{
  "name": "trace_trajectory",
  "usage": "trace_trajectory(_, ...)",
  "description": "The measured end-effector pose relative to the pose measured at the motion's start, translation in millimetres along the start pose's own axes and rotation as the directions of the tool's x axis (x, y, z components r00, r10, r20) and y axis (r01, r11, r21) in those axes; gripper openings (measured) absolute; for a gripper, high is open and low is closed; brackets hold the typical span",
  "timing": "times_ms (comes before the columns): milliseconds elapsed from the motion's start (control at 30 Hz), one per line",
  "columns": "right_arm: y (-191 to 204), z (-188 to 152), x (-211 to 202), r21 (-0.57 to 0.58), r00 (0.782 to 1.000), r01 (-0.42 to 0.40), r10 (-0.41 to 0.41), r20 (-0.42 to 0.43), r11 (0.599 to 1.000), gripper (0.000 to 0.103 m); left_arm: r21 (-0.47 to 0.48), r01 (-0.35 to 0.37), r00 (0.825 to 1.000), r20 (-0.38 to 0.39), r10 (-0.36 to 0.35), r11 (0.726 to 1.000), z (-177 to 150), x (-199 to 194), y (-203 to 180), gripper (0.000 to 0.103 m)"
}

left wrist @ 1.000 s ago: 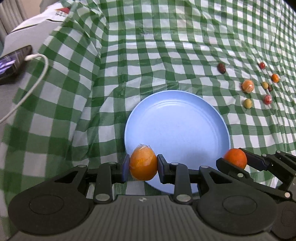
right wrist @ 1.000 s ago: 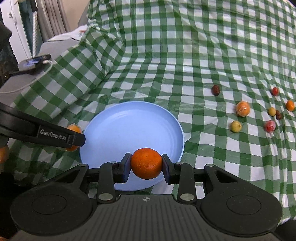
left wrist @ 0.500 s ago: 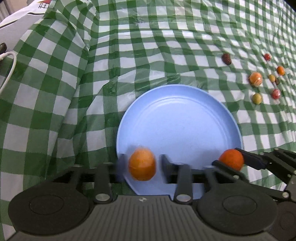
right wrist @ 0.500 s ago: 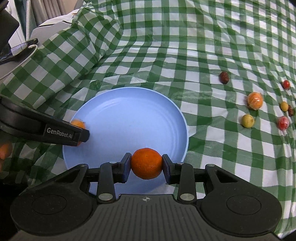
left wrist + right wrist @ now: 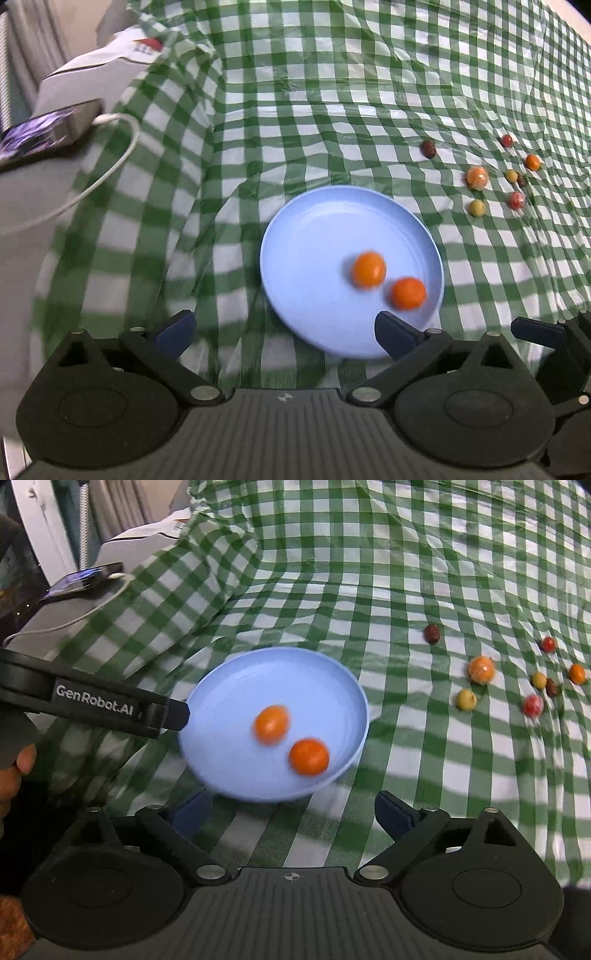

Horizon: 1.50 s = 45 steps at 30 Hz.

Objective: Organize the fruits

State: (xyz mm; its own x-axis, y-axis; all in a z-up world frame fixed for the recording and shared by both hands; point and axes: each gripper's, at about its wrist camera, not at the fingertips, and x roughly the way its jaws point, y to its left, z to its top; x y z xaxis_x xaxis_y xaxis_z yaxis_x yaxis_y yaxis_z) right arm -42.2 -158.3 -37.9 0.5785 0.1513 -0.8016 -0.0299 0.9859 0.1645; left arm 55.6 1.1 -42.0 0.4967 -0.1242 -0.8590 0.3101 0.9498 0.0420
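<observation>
Both oranges are sitting loose on the blue plate (image 5: pixel 295 236): the oval one (image 5: pixel 368 269) and the rounder one (image 5: pixel 408 292), just beside each other. The left gripper (image 5: pixel 284 328) and right gripper (image 5: pixel 293 810) are both opening up, nothing between the jaws. Only the right wrist view is catching fingers (image 5: pixel 22 760) behind the left tool; the phone (image 5: pixel 83 578) is looking sharper there too.

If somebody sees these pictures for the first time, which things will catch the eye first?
First the pale blue plate in the middle of the green checked tablecloth, with two orange fruits lying on it. Then the scattered small fruits farther right on the cloth.
</observation>
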Motion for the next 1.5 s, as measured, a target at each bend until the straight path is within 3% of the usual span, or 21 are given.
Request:
trace_trajectory(233, 15, -10, -33, -0.033, 0.996, 0.019, -0.016, 0.089, 0.999, 0.099, -0.035, -0.006, 0.999, 0.042, 0.007, 0.999, -29, -40, 2, 0.103)
trace_trajectory(700, 21, -22, -69, -0.025, 0.983, 0.033, -0.028, 0.182, 0.999, 0.100, -0.043, -0.006, 0.988, 0.151, 0.012, 0.999, -44, -89, -6, 0.103)
trace_trajectory(1500, 19, -23, -64, -0.001, 0.987, 0.023, -0.022, 0.159, 1.000, 0.101, -0.035, -0.002, 0.991, 0.135, 0.007, 0.999, -45, -83, -6, 0.103)
